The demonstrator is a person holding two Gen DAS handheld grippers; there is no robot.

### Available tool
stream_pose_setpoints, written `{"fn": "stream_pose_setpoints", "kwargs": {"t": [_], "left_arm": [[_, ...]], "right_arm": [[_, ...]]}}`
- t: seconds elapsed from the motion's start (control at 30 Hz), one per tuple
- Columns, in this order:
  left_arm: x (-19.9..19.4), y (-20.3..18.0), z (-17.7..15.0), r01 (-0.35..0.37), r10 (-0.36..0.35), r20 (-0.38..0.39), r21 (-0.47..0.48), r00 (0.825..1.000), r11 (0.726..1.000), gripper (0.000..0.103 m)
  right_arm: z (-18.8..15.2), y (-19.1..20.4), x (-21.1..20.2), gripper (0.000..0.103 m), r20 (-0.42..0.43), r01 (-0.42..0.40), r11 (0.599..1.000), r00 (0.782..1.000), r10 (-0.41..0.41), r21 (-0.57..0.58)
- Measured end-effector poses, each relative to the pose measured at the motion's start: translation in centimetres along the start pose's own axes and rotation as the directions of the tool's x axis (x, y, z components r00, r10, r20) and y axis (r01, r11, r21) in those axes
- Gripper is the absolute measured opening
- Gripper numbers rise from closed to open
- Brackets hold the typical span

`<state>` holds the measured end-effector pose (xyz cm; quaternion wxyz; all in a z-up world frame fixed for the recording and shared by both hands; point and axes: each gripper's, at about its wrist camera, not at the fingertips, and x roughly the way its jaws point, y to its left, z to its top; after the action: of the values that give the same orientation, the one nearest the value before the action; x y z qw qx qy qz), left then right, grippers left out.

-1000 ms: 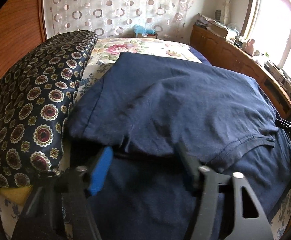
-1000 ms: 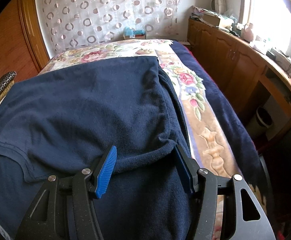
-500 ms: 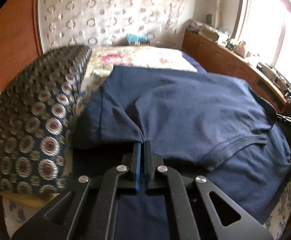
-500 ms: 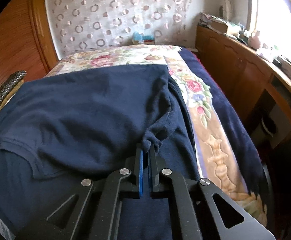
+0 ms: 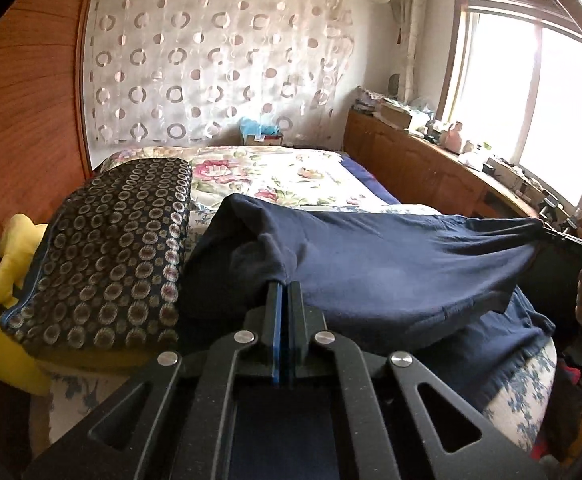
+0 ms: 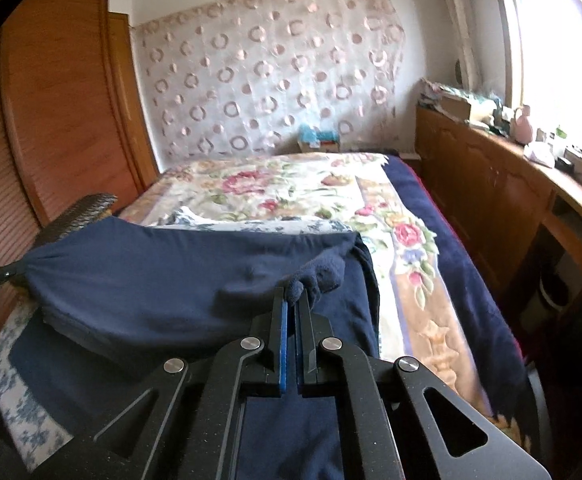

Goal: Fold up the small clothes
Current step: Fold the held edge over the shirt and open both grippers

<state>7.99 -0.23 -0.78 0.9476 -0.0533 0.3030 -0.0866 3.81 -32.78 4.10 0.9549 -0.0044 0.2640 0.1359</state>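
A navy blue T-shirt is stretched between my two grippers above the near end of the bed; it also shows in the right wrist view. My left gripper is shut on a bunched corner of the shirt at its left side. My right gripper is shut on the bunched corner at its right side. The shirt's front part is lifted off the bed and its lower layer hangs down onto more navy cloth. The right gripper shows at the right edge of the left wrist view.
A dark patterned cushion lies on the left of the bed, with a yellow cloth beside it. A floral bedspread covers the far bed. A wooden cabinet with clutter runs along the right wall under the window.
Both grippers went from open to shut on the shirt's near corners, then lifted and drew back, raising the shirt's front edge off the bed and pulling it taut between them.
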Motion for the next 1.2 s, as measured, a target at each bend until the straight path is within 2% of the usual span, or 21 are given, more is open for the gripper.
{"fn": "stream_pose_setpoints", "kwargs": {"t": [0.2, 0.33, 0.43, 0.6, 0.7, 0.77, 0.9, 0.93, 1.1, 1.2], "left_arm": [[-2.2, -0.5, -2.1, 0.015, -0.015, -0.009, 0.011, 1.0, 1.0, 0.003], [-1.8, -1.1, -3.4, -0.003, 0.005, -0.045, 0.037, 0.999, 0.999, 0.003], [-0.6, -1.3, -4.8, -0.038, 0.043, -0.086, 0.053, 0.995, 0.998, 0.003], [0.3, -1.3, -6.2, -0.046, 0.051, -0.134, 0.043, 0.99, 0.998, 0.003], [0.1, -1.3, -6.5, -0.031, 0.037, -0.147, 0.045, 0.988, 0.998, 0.016], [-0.4, -1.1, -6.5, -0.032, 0.039, -0.139, 0.047, 0.99, 0.998, 0.037], [-1.3, -0.2, -6.7, -0.041, 0.046, -0.124, 0.037, 0.991, 0.998, 0.043], [-1.4, 0.1, -6.6, -0.046, 0.051, -0.122, 0.037, 0.991, 0.998, 0.046], [-1.3, 1.6, -6.5, -0.077, 0.078, -0.117, 0.017, 0.99, 0.997, 0.046], [-0.8, 2.3, -6.6, -0.087, 0.087, -0.126, 0.011, 0.988, 0.996, 0.05]], "right_arm": [[-2.8, 0.1, -3.6, 0.002, -0.015, -0.007, 0.999, 1.0, 0.006, -0.034], [-3.6, -0.5, -4.4, 0.002, -0.041, -0.01, 0.999, 0.999, 0.008, -0.033], [-4.1, -0.4, -4.2, 0.002, -0.076, 0.006, 0.999, 0.997, -0.009, -0.038], [-4.9, -0.1, -1.9, 0.002, -0.157, 0.03, 0.999, 0.987, -0.037, -0.042], [-5.0, 0.5, -1.0, 0.002, -0.187, 0.065, 0.995, 0.979, -0.078, -0.073], [-4.5, 1.0, -0.8, 0.008, -0.192, 0.068, 0.994, 0.978, -0.084, -0.09], [-2.9, 2.2, -2.5, 0.038, -0.155, 0.097, 0.989, 0.981, -0.113, -0.11], [-2.5, 2.3, -2.8, 0.041, -0.14, 0.104, 0.988, 0.983, -0.119, -0.112], [-1.4, 3.9, -3.5, 0.044, -0.105, 0.089, 0.988, 0.989, -0.102, -0.125], [-1.2, 5.2, -2.4, 0.045, -0.108, 0.066, 0.988, 0.991, -0.081, -0.139]]}}
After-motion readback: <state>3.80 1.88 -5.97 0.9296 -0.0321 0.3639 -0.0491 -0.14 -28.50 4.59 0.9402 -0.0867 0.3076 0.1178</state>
